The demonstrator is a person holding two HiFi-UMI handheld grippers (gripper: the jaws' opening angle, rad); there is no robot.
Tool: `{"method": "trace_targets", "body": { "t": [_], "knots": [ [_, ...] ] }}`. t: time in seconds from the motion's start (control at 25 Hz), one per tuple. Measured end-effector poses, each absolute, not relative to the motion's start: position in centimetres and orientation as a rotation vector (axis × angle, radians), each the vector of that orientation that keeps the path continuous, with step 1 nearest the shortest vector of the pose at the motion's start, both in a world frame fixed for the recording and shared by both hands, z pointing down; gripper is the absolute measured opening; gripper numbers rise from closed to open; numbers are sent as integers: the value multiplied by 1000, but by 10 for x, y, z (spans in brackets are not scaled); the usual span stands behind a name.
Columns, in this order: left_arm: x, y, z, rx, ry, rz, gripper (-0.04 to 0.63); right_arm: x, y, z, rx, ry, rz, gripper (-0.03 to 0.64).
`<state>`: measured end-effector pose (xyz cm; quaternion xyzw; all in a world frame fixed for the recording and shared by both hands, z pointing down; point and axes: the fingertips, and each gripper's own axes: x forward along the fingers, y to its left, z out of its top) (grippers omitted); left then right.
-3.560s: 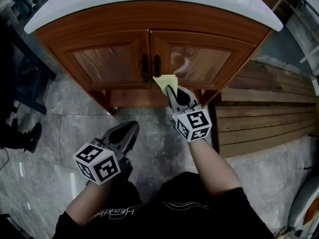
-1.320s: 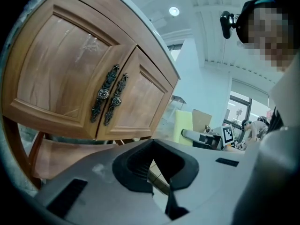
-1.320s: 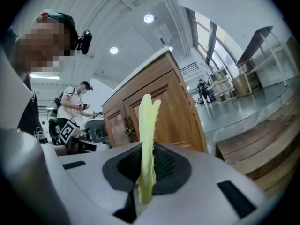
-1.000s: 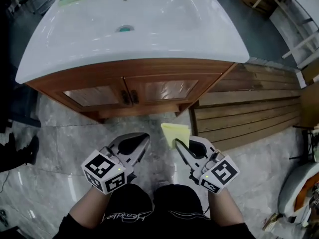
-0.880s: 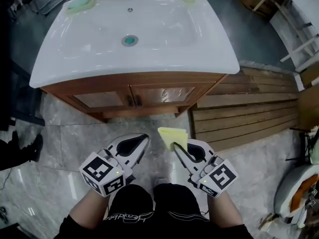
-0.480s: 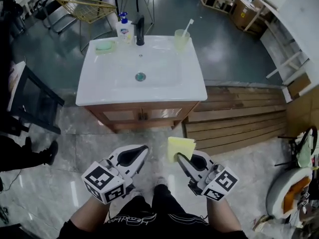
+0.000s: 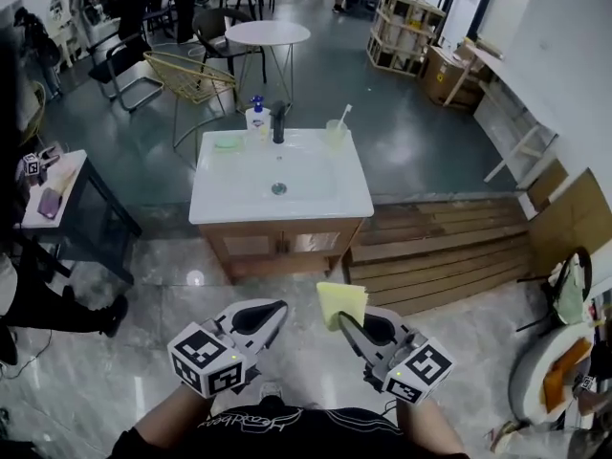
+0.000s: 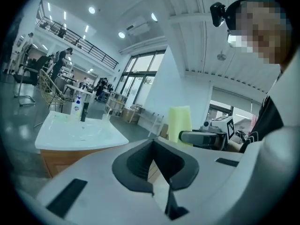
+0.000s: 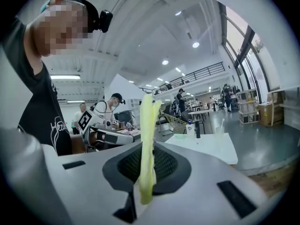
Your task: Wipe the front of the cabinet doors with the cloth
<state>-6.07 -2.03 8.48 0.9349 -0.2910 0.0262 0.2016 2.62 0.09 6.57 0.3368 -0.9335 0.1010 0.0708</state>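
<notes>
The wooden cabinet (image 7: 282, 244) with two doors stands under a white sink top (image 7: 280, 189), well ahead of both grippers in the head view. My right gripper (image 7: 344, 321) is shut on a folded yellow cloth (image 7: 341, 301), which stands upright out of its jaws (image 9: 147, 139). My left gripper (image 7: 273, 309) is beside it, shut and holding nothing; its jaws meet in the left gripper view (image 8: 157, 165). Neither gripper touches the cabinet. In the left gripper view the cloth (image 8: 180, 123) and the right gripper (image 8: 206, 138) show at the right, and the sink top (image 8: 75, 130) at the left.
A soap bottle (image 7: 256, 115), a black faucet (image 7: 278, 122) and a cup with a toothbrush (image 7: 336, 132) stand at the sink's back. Wooden planks (image 7: 449, 247) lie right of the cabinet. A black table (image 7: 67, 199) stands at the left, a yellow wire chair (image 7: 196, 76) behind.
The cloth was against the right door 3.6 s ago. Both grippers and the head have since drawn back and up from the cabinet, the right still holding the cloth.
</notes>
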Motion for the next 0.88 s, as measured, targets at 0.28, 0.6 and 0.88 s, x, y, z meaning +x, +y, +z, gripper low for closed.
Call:
{"method": "trace_targets", "body": {
  "t": [0.28,0.6,0.88],
  "knots": [
    [-51,57,50,2620,-936,-18,6,31,73,49,908,-2894,306,41],
    [11,163,33,2635,-995,-65,6,86,177,39,815,-3012,443,40],
    [51,235,23,2668,-1002,-83,5,121,244,31,801,-3045,407,40]
  ]
}}
